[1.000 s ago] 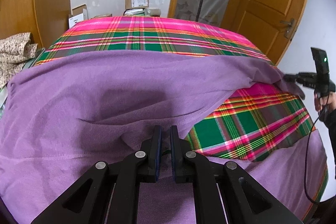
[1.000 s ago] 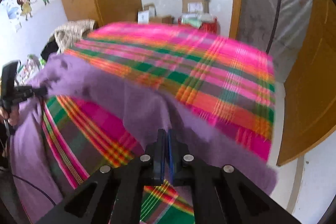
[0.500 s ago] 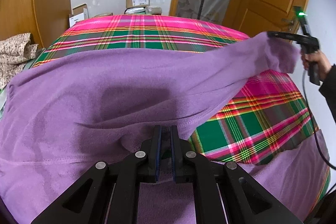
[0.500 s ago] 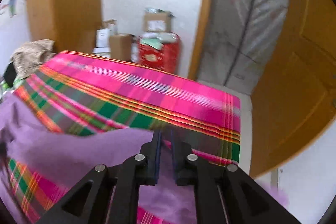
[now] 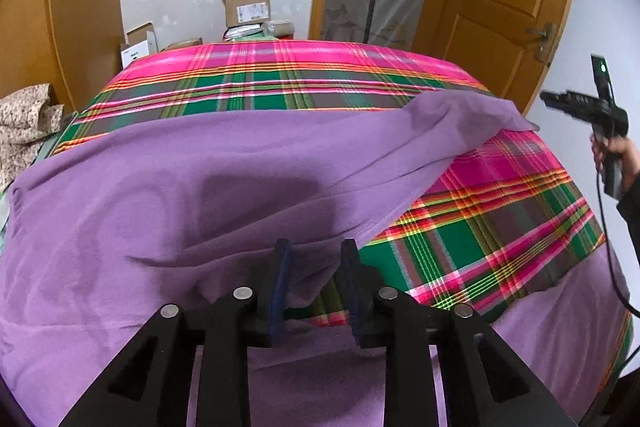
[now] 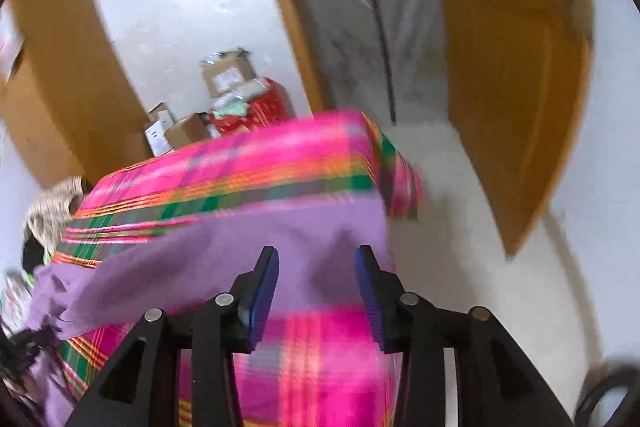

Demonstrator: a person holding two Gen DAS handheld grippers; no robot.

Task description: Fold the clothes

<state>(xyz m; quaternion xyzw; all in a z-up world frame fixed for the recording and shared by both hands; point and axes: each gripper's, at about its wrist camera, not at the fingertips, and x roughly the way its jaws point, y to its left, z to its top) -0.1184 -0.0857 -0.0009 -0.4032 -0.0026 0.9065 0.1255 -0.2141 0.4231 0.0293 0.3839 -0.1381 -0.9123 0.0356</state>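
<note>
Both the left gripper point(image 5: 314, 281) and right gripper point(image 6: 318, 291) have jaws apart, apparently empty, above the purple garment point(image 5: 192, 183) spread across the plaid bed point(image 5: 280, 83).

Your right wrist view is motion-blurred; the purple garment point(image 5: 200, 187) hides much of the plaid bed point(image 5: 480, 235).

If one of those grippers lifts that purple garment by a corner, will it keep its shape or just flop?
It would likely flop: the purple garment lies in soft wrinkles and drapes over the edge of the plaid bedspread. It looks thin, so probably light for its size. Its matte surface suggests that it would bunch up under a push rather than slide.
</note>
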